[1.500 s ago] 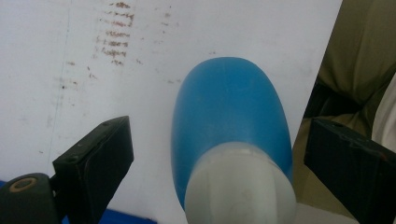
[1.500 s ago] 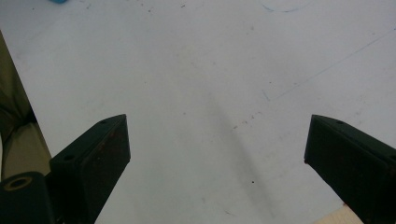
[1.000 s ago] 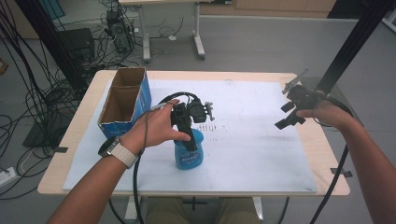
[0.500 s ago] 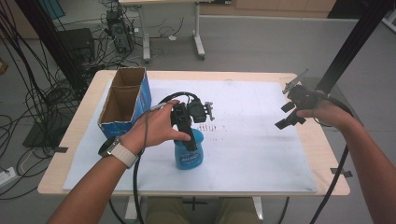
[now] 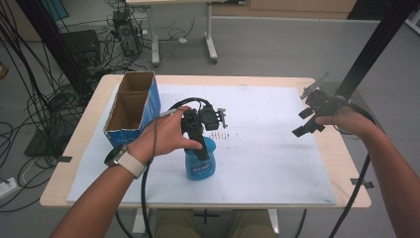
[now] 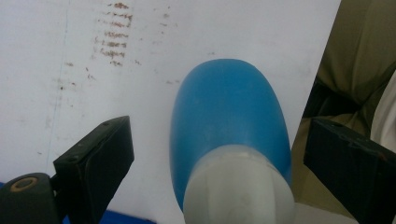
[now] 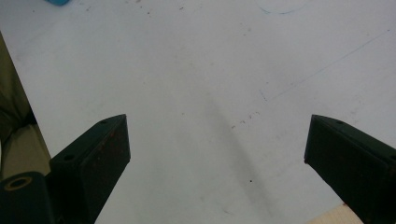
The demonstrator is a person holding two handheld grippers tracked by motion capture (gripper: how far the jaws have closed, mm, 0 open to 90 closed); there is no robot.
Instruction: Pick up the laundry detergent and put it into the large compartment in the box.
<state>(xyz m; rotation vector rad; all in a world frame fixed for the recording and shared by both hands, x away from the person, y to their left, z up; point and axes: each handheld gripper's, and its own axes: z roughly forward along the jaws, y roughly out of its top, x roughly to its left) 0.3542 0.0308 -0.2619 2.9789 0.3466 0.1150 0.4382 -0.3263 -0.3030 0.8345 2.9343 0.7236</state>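
- The blue bottle [image 5: 200, 162] stands upright on the white sheet [image 5: 267, 163] that covers the table [image 5: 94, 106], near the person's edge and a little left of the middle.
- The left gripper [image 5: 198, 141] hangs directly over the bottle, and its jaws point down along the bottle's long axis, which is vertical.
- In the left gripper view the bottle's white cap [image 6: 238, 186] sits between the two black jaws, a little closer to the right one. The jaws stand wide apart and there is a clear gap on both sides, so they touch nothing.
- The right gripper [image 5: 309, 121] is held well apart from the bottle, above the right side of the table. Its jaws are also spread wide, and in the right gripper view [image 7: 217, 158] there is just the bare white sheet between them.
- The left hand [image 5: 166, 136] is clearly the nearer one. I judge that the next move is its work: to go straight down a bit and close around the cap or the neck.
- Since the cap is slightly off the centre, I would shift the gripper a little sideways first; otherwise one jaw may push the bottle and tip it.
- The open cardboard box [image 5: 130, 106] stands near the left of the bottle, at the table's left side.
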